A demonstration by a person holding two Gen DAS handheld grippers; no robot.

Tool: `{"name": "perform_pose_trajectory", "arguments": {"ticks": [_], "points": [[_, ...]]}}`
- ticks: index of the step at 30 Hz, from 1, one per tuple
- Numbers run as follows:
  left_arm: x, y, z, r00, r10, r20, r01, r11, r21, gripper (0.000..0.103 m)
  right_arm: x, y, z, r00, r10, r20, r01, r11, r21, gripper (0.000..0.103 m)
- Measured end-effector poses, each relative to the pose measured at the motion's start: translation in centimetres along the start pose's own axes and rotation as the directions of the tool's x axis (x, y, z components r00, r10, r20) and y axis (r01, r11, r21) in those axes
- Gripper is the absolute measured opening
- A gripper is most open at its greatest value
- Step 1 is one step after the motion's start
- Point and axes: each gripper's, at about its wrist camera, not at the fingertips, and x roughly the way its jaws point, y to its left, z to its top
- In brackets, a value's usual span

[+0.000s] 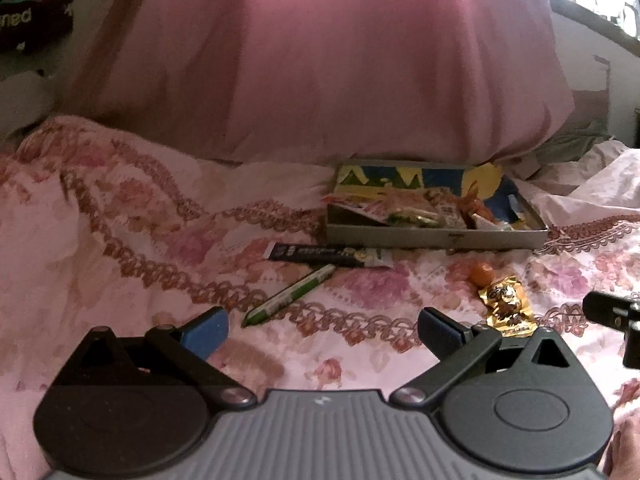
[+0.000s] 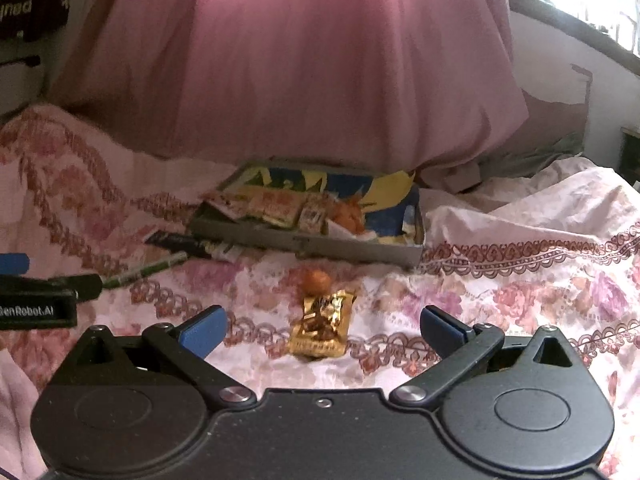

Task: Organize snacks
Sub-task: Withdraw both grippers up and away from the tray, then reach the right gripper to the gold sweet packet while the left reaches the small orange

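— Both tongs? Left tongs [image 1: 320, 332] gape empty over the floral pink bedsheet [image 1: 100, 240]; right tongs [image 2: 322, 330] likewise.

— Snacks?

— Green-white stick packet [image 1: 290, 295], dark flat sachet [image 1: 328, 255], grey metal tin [image 1: 436, 236] holding packets, gold foil wrapper [image 2: 322, 330] between the right tips.

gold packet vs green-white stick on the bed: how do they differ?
The gold packet is short, squarish and shiny; the green-white stick is long, thin and matte. The packet lies between the right gripper fingers; the stick lies ahead of the left gripper, slanted. Both are outside the tin box, on the bedspread.
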Motion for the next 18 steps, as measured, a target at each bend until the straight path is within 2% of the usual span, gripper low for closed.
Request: {"name": "perform_pose_trajectory", "arguments": {"ticks": [18], "points": [[0.9,0.4,-0.1,0.998,0.012,-0.063,-0.013,1.000,-0.016,0.103,1.1,1.1,-0.1,0.999,0.000,-0.053,-0.003,0.999,-0.049,0.102]]}}
